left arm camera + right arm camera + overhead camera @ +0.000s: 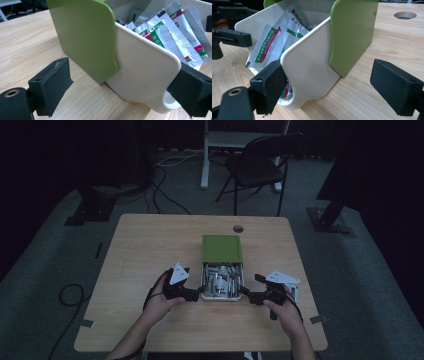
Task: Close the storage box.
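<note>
The print on the packets (172, 37) is too small to read. The green cover (85, 37) hides the back part of the white box (147, 75), and its top is cut off at the upper edge. The box's far corner goes behind the right jaw, lower right.

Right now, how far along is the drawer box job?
Done: the white drawer is slid well out of the green sleeve, and the sachets are exposed. In hand: the left hand-held gripper and right hand-held gripper stand open at the drawer's front corners. Left: what follows can't be told.
</note>
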`<act>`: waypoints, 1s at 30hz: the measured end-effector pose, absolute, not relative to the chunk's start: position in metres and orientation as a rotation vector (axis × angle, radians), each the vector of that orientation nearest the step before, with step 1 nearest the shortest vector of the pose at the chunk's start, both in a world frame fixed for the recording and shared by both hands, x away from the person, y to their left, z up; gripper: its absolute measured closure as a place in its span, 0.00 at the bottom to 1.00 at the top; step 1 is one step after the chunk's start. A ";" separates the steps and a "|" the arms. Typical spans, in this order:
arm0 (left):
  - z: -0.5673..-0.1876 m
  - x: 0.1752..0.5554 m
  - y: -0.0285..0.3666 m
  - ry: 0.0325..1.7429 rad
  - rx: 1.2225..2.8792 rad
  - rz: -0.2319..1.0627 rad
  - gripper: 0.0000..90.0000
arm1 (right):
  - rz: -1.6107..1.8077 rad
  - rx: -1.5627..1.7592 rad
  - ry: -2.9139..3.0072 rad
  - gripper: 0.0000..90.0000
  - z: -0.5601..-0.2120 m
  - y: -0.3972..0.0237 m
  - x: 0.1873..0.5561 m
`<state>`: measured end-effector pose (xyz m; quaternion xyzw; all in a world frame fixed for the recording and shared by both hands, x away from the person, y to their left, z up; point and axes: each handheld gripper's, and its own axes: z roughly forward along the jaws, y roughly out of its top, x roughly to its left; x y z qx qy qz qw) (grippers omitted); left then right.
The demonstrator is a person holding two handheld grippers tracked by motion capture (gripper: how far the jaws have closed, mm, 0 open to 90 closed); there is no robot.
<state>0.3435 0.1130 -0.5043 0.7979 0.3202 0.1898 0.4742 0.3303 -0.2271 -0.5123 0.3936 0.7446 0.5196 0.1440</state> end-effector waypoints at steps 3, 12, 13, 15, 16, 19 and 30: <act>-0.503 0.346 0.113 0.783 1.953 0.464 0.11 | 1.495 1.136 2.141 0.15 -0.511 -0.227 0.332; -0.501 0.350 0.111 0.784 1.956 0.471 0.11 | 1.487 1.142 2.134 0.15 -0.509 -0.227 0.337; -0.500 0.351 0.111 0.783 1.955 0.473 0.11 | 1.485 1.143 2.135 0.15 -0.509 -0.227 0.338; -0.500 0.352 0.111 0.786 1.955 0.470 0.11 | 1.481 1.141 2.135 0.15 -0.508 -0.226 0.338; -0.500 0.353 0.111 0.789 1.953 0.470 0.11 | 1.481 1.142 2.132 0.15 -0.508 -0.226 0.339; -0.500 0.355 0.110 0.792 1.952 0.468 0.11 | 1.488 1.157 2.123 0.15 -0.510 -0.227 0.341; -0.500 0.361 0.109 0.804 1.948 0.471 0.11 | 1.483 1.174 2.103 0.15 -0.510 -0.226 0.348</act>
